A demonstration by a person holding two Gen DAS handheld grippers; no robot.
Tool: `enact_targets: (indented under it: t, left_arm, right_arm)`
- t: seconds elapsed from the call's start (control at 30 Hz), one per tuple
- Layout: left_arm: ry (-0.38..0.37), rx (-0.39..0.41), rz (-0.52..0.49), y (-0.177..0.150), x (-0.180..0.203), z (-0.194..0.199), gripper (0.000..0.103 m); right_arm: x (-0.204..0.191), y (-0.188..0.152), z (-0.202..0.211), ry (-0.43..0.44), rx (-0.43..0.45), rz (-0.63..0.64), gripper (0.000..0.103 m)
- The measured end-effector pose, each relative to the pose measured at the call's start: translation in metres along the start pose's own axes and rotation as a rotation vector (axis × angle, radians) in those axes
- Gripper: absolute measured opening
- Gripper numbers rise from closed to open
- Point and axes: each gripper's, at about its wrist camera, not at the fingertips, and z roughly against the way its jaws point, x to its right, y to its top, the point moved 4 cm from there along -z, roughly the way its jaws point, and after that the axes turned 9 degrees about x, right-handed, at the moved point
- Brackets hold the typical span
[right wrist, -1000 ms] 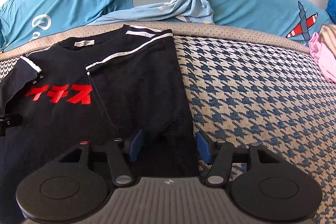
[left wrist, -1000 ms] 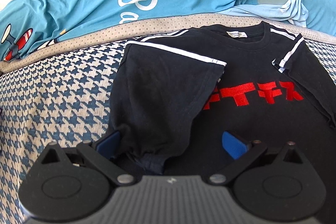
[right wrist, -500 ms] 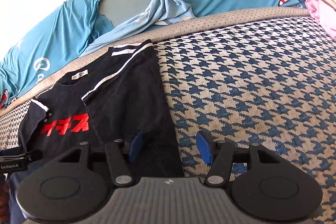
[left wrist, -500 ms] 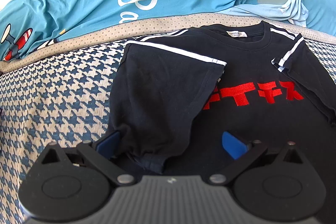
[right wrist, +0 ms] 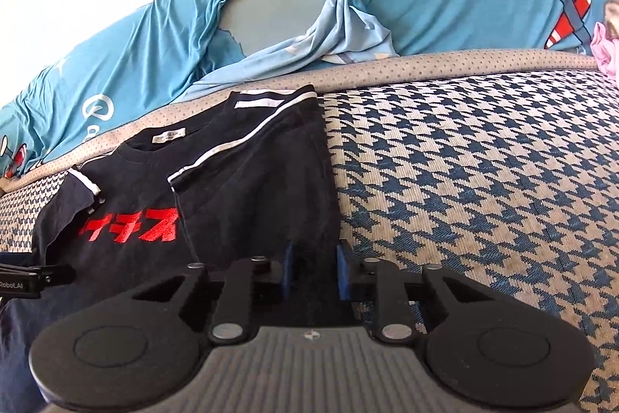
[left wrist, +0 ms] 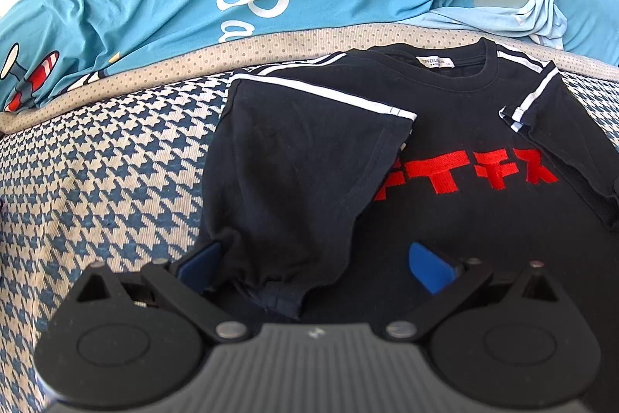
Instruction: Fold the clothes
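Slippage is the risk: the left gripper [left wrist: 315,264] stands wide and unclenched over the folded hem of the black T-shirt [left wrist: 445,157] ahead on the houndstooth cover [left wrist: 96,161], while the right gripper [right wrist: 314,273], closing, may pinch only one layer.

Black gripper [right wrist: 315,271], blue pads [left wrist: 427,268], steel pivot screws.

Matt black cloth T-shirt [left wrist: 309,161] on woven houndstooth upholstery [left wrist: 96,161].
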Motion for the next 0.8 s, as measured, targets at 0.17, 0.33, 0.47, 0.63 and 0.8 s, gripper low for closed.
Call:
enact_targets:
  t: [0.17,0.33,0.47,0.63,0.8]
  left_arm:
    - [0.001,0.001,-0.002,0.0,0.0,0.0,0.103]
    - [0.002,0.002,-0.001,-0.001,0.0,0.0,0.103]
    - [0.0,0.003,0.004,-0.001,0.0,0.0,0.103]
    - [-0.018,0.006,0.05,0.003,-0.006,0.006,0.103]
    - [-0.029,-0.005,0.139,0.011,-0.023,0.013,0.103]
  right_arm:
    - [-0.007,0.006,0.005,0.035,0.019,0.002,0.013]
    - [-0.005,0.004,0.0,-0.001,0.004,-0.008,0.013]
    - [0.003,0.001,-0.003,-0.009,0.001,-0.058,0.015]
    - [-0.002,0.0,-0.004,-0.02,0.016,-0.026,0.013]
    - [-0.011,0.005,0.001,-0.019,0.042,-0.013,0.011]
